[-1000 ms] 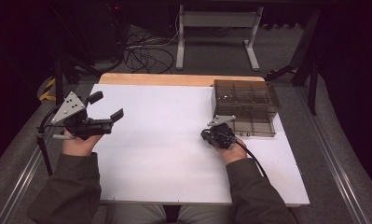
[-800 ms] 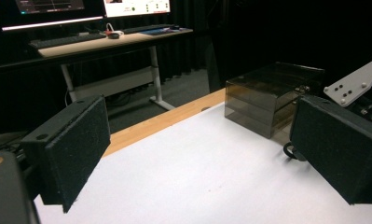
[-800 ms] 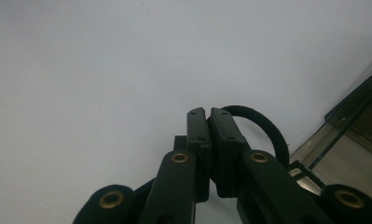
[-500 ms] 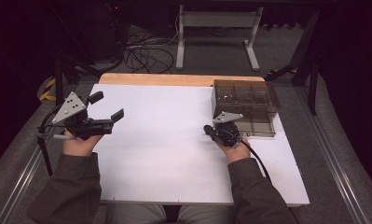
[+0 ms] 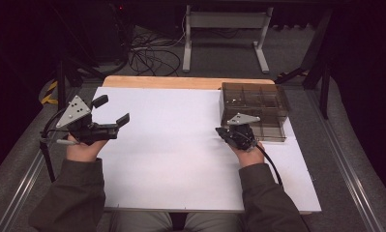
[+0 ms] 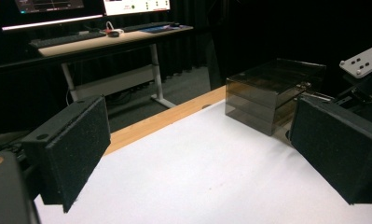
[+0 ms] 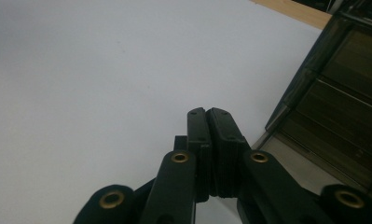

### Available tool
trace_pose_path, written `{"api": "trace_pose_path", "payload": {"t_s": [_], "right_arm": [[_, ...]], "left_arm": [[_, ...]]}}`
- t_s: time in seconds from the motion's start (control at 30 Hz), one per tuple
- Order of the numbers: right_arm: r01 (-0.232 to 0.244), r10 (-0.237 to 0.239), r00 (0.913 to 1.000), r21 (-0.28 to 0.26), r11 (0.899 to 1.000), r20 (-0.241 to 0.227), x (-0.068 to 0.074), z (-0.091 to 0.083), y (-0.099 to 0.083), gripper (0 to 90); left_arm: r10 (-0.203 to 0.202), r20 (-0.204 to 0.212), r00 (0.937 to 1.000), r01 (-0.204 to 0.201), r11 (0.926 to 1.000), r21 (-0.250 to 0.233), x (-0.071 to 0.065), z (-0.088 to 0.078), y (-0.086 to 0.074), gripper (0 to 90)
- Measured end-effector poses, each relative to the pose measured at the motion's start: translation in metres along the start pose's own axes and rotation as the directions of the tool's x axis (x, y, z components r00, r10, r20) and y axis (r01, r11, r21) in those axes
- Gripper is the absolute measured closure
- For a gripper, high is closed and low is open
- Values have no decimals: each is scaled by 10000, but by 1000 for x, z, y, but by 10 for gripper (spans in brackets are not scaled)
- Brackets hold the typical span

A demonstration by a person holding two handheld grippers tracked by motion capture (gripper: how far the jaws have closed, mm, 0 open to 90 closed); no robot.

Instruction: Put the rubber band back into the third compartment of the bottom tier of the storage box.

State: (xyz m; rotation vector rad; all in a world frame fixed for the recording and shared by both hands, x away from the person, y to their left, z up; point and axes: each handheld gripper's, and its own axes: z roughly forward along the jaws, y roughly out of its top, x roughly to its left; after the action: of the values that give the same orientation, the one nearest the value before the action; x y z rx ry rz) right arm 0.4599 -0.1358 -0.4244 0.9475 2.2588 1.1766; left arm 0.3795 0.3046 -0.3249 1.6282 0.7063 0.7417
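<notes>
Item: smoked translucent plastic drawer cabinet [image 5: 254, 110], upper right of the high view, standing at the far right edge of the white table sheet [image 5: 171, 159].

Right gripper [image 5: 228, 132]: jaws pressed together, empty, just beside the cabinet's near front.

Left gripper [image 5: 114, 110]: jaws wide apart, empty, centre left, well apart from the cabinet.

Step, judged: approach to a drawer front; next move calls for parting the right jaws.

Room: broad bare sheet at centre; wooden table edge [image 5: 181, 82] beyond.

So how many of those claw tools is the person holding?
2. The left gripper is held over the table's left edge, jaws wide apart. The right gripper sits just in front of the smoky plastic drawer box, jaws pressed together.
</notes>
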Motion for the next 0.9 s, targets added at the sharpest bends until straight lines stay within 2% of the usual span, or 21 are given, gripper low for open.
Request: {"api": "trace_pose_path", "payload": {"t_s": [0.67, 0.9], "right_arm": [[-612, 640, 9965, -526, 9967, 539, -23, -21, -4, 878], [-901, 955, 9919, -667, 9937, 837, -33, -28, -8, 879]], "left_arm": [[-19, 40, 10000, 19, 10000, -10, -1, 1, 0, 60], [-15, 45, 10000, 15, 10000, -8, -1, 1, 0, 60]]}}
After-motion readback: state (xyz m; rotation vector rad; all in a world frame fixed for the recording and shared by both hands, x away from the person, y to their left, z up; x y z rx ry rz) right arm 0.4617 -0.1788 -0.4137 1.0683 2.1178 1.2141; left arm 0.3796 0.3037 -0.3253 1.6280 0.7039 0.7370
